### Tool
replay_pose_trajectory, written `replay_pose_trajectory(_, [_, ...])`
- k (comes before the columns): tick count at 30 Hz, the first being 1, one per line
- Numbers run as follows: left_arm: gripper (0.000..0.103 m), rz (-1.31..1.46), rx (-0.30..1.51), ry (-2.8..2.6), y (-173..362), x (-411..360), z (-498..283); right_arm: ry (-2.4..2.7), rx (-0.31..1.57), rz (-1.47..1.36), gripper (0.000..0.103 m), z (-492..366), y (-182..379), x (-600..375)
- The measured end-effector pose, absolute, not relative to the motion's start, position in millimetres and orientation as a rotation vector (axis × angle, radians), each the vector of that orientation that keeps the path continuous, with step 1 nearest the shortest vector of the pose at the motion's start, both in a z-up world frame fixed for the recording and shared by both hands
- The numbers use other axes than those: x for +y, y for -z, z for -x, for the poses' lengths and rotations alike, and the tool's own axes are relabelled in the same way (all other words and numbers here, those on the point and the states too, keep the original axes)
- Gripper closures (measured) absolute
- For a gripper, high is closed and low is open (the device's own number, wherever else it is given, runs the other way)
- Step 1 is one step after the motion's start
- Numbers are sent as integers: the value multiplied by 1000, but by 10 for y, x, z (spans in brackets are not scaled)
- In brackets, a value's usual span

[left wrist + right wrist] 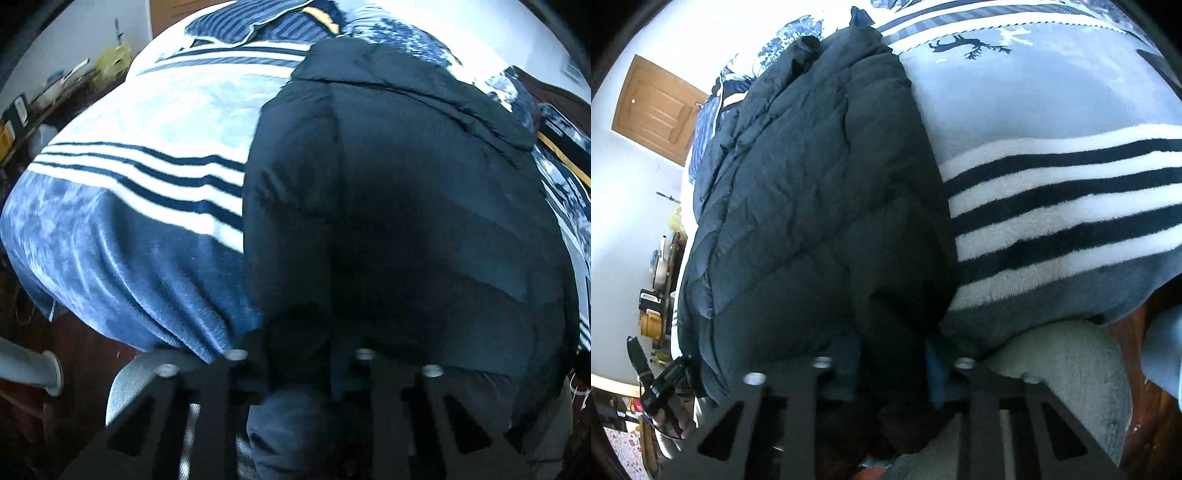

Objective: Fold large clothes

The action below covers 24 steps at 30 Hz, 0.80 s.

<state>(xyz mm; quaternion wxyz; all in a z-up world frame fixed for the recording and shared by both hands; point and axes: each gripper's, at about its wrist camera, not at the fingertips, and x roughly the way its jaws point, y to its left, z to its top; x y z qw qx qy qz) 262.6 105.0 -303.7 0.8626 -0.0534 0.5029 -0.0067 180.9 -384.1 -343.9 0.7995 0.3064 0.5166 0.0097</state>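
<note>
Both tools, left (301, 354) and right (892, 363), clamp the dark puffer jacket's (406, 192) hem at the bed's near edge; striped blanket (1052, 192) beside it.

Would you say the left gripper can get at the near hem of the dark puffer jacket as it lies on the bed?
Probably yes: the left gripper already sits at the dark puffer jacket's near hem, apparently shut on the fabric, with nothing between them on the striped blanket.

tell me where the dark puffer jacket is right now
The dark puffer jacket lies on the striped blue and white blanket covering the bed; its near edge is pinched by the left gripper and the right gripper.
</note>
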Motion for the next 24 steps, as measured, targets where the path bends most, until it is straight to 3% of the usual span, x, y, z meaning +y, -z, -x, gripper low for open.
replay_pose_trajectory(3, [97,80,999,14,2859,1003,-2513,-15,1055,-633,99,-1739,3258,-3807])
replay_pose_trajectory(9, [96,122,1087,-45,3052,1163,-2549,31,1071,-622,100,-1661,3265,-3801])
replay_pose_trajectory(13, [91,141,1040,-33,2833,1227,-2424,29,1040,-619,97,-1618,3125,-3803])
replay_pose_trajectory(14, [82,132,1018,-35,2747,1240,-2384,33,1020,-622,97,-1591,3058,-3823])
replay_pose_trajectory(15, [65,123,997,-42,2644,1256,-2358,37,1002,-624,97,-1588,2983,-3837])
replay_pose_trajectory(16, [55,124,959,-49,2495,1285,-2318,40,977,-625,97,-1559,2852,-3867])
replay_pose_trajectory(17, [37,132,916,-50,2367,1316,-2307,38,956,-621,97,-1555,2737,-3882])
replay_pose_trajectory(18, [27,142,863,-52,2207,1339,-2310,31,931,-616,96,-1547,2620,-3890])
replay_pose_trajectory(20, [24,158,779,-54,1875,1345,-2426,1,887,-604,68,-1633,2338,-3932])
replay_pose_trajectory(21, [23,167,755,-51,1730,1349,-2531,-15,872,-601,27,-1707,2218,-3950])
replay_pose_trajectory(22, [22,181,744,-44,1595,1362,-2684,-38,832,-599,17,-1788,2081,-3984])
replay_pose_trajectory(24, [21,219,745,-24,1432,1427,-2994,-89,804,-582,17,-2048,1859,-4014])
